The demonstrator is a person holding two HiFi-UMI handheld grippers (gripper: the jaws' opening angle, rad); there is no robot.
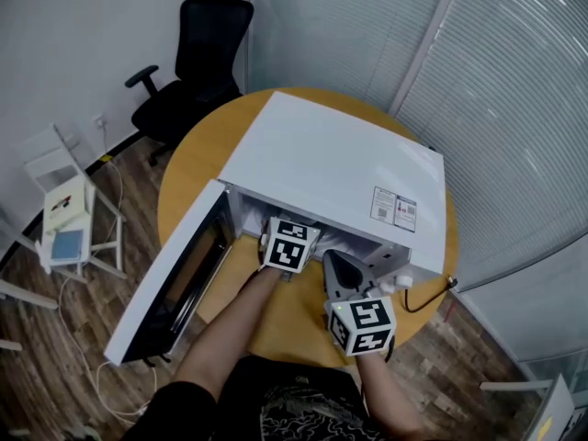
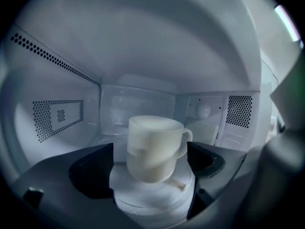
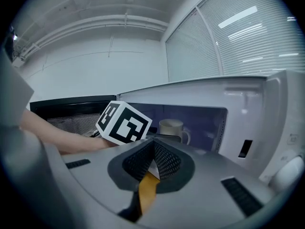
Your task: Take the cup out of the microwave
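On the round wooden table point(image 1: 188, 168), noted a white microwave point(image 1: 340, 159) with its door point(image 1: 170, 288) swung fully open to the left. Found the left claw point(image 2: 150, 162) reaching into the cavity, released and spread wide to either side of the task's thing. Found the right claw point(image 3: 153, 146) clenched on nothing, held outside the opening. Inside, noted a white turntable plate point(image 2: 152, 199) carrying the white cup point(image 2: 153, 147), apparently upright near the cavity centre, handle close by the right-hand jaw. No pressing of pads on the cup observed.

Judged as the approach to grasp, not yet completed. Next move: close squarely on the cup body without catching the handle, lift clear of the plate, then draw straight out past the door frame.
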